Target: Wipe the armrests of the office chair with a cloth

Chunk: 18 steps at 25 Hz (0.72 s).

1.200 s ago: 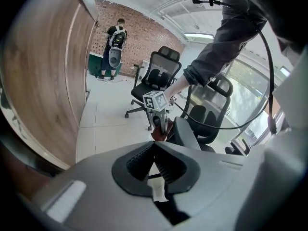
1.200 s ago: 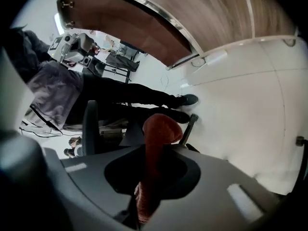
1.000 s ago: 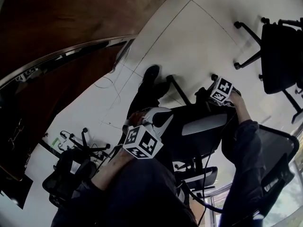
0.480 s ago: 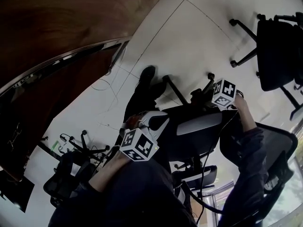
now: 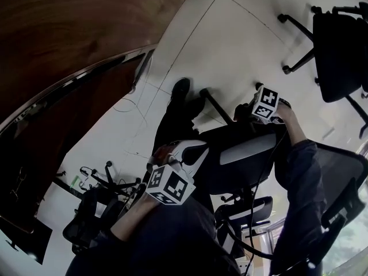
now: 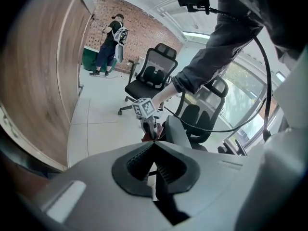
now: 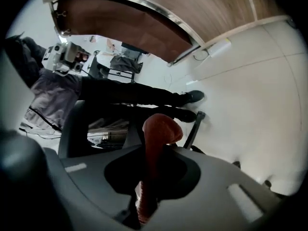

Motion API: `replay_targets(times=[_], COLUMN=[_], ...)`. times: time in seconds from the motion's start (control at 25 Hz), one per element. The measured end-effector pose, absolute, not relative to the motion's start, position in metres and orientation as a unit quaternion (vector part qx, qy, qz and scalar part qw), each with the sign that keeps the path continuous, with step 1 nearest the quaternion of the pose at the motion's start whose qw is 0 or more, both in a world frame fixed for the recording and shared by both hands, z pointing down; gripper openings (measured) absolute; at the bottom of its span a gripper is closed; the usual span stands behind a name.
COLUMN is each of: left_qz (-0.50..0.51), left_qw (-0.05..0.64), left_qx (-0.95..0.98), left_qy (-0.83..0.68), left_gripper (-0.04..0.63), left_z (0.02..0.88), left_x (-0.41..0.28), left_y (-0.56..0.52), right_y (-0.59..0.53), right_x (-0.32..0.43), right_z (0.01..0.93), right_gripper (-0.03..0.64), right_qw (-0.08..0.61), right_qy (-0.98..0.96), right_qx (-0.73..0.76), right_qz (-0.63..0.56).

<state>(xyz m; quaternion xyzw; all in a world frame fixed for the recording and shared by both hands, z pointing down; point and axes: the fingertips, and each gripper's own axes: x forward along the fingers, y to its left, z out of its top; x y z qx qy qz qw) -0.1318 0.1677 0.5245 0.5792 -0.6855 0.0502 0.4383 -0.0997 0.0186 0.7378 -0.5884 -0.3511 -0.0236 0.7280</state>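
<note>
The right gripper (image 7: 152,160) is clamped on the reddish cloth (image 7: 161,129) at the far end of the office chair's grey armrest (image 5: 247,148), so wiping of this pad seems under way, not finished. The left gripper (image 6: 154,146), closed on nothing, sits left of the chair. Nothing shows whether the second armrest has been wiped.

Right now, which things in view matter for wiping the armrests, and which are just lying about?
For the job: red-brown cloth in the right tool; grey armrest.
Just about: black chair across the floor; another chair lower left; person far off.
</note>
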Motion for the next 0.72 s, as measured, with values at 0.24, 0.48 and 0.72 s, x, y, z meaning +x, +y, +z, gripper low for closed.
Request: replay_targets(times=[0.24, 0.48, 0.72], left_qz=[0.045, 0.044, 0.046], left_qw=[0.441, 0.43, 0.41], left_qx=[0.58, 0.592, 0.602], left_qy=[-0.683, -0.68, -0.684], left_gripper=[0.015, 0.015, 0.015], left_z=[0.52, 0.52, 0.51], left_x=[-0.129, -0.134, -0.149], left_y=[0.174, 0.185, 0.174], right_y=[0.007, 0.031, 0.057], right_x=[-0.091, -0.109, -0.127], right_z=[0.771, 0.736, 0.654], right_gripper=[0.054, 0.054, 0.054], right_qw=[0.762, 0.715, 0.666], right_qy=[-0.349, -0.386, -0.41], right_qx=[-0.544, -0.582, -0.623], right_qz=[-0.029, -0.031, -0.006])
